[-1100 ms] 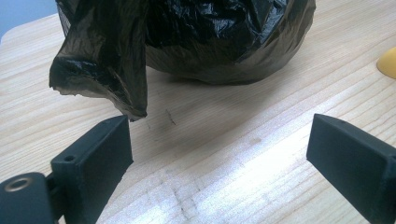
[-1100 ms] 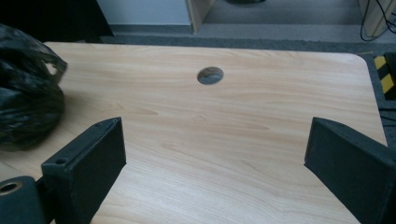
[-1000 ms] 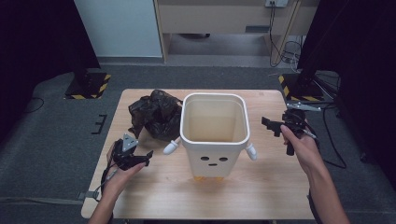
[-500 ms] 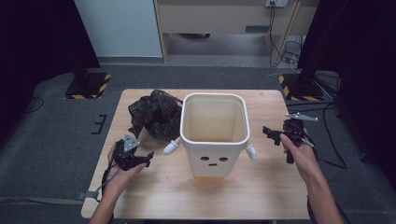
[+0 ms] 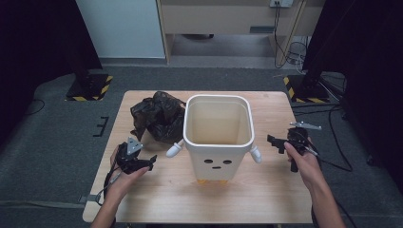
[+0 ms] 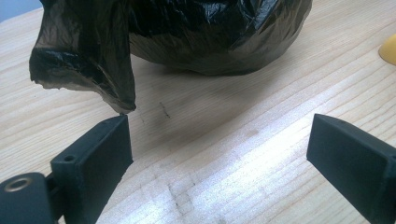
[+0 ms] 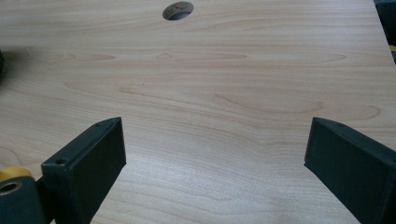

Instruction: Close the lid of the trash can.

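1. High view, far left: the left hand-held gripper (image 5: 151, 160) sits low over the bench (image 5: 157, 199), near the crumpled black bag (image 5: 159, 116) but apart from it.
2. Left gripper view: its jaws stand spread wide with nothing between them, and a loose flap of the bag hangs just past the left jaw, which the high view is too coarse to show.
3. Centre: the cream bin (image 5: 217, 135) stands upright and looks unlined, so nothing appears begun; the bag lies just beside its left wall.
4. Right: the right hand-held gripper (image 5: 272, 141) hovers beside the bin, spread and holding nothing.
5. Right gripper view: bare wood and a round hole (image 7: 177, 10) in the bench.
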`<state>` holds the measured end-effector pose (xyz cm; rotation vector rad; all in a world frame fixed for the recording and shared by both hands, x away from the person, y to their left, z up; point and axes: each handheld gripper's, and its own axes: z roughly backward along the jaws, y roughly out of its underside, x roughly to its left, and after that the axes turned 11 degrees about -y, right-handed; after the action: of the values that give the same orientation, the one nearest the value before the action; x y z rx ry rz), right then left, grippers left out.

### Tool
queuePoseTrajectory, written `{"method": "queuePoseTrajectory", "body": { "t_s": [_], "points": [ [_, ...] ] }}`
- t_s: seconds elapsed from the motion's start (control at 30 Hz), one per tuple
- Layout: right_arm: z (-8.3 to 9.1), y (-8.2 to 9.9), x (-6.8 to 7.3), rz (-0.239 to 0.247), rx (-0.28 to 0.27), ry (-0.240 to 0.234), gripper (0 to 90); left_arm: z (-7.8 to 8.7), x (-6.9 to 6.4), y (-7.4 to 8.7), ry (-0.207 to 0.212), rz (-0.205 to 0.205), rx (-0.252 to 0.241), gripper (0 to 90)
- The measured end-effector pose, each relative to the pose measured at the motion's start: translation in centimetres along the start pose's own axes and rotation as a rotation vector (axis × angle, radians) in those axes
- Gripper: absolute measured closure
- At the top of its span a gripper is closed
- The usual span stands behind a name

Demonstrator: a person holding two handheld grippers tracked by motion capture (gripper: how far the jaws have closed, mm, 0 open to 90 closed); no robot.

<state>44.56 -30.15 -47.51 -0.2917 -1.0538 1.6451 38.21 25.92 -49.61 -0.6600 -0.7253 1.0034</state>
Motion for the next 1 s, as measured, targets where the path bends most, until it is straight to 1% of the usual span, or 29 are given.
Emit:
{"method": "queuePoseTrajectory", "body": {
  "t_s": [0.13, 0.3, 0.33, 0.5, 0.57, 0.6, 0.73, 0.8, 1.0],
  "points": [
    [-0.2, 0.5, -0.1, -0.007, 0.008, 0.004, 5.2, -0.1, 0.0, 0.1, 0.000, -0.003, 0.006, 5.9],
    [-0.6, 1.2, -0.4, 0.000, 0.020, 0.009, 5.2, -0.2, -0.1, 0.1, 0.006, -0.008, 0.014, 5.8],
    [-0.7, 1.3, -0.4, -0.013, 0.024, 0.008, 5.2, -0.2, -0.2, 0.1, 0.007, -0.010, 0.015, 5.7],
    [-1.1, 1.9, -0.6, -0.005, 0.040, 0.018, 5.2, -0.2, -0.2, 0.1, 0.007, -0.011, 0.020, 5.4],
    [-1.3, 2.1, -0.6, -0.011, 0.049, 0.023, 5.1, -0.3, -0.2, 0.2, 0.008, -0.011, 0.023, 5.3],
    [-1.3, 2.3, -0.7, -0.002, 0.053, 0.030, 5.1, -0.3, -0.2, 0.2, 0.010, -0.013, 0.025, 5.2],
    [-1.5, 2.7, -0.8, -0.008, 0.060, 0.038, 5.1, -0.4, -0.3, 0.2, 0.016, -0.016, 0.033, 4.8],
    [-1.6, 2.9, -1.0, 0.003, 0.068, 0.047, 5.0, -0.4, -0.3, 0.2, 0.016, -0.015, 0.036, 4.7],
    [-1.8, 3.6, -1.2, -0.005, 0.078, 0.054, 5.0, -0.6, -0.2, 0.4, 0.018, -0.010, 0.044, 4.4]
  ]
}}
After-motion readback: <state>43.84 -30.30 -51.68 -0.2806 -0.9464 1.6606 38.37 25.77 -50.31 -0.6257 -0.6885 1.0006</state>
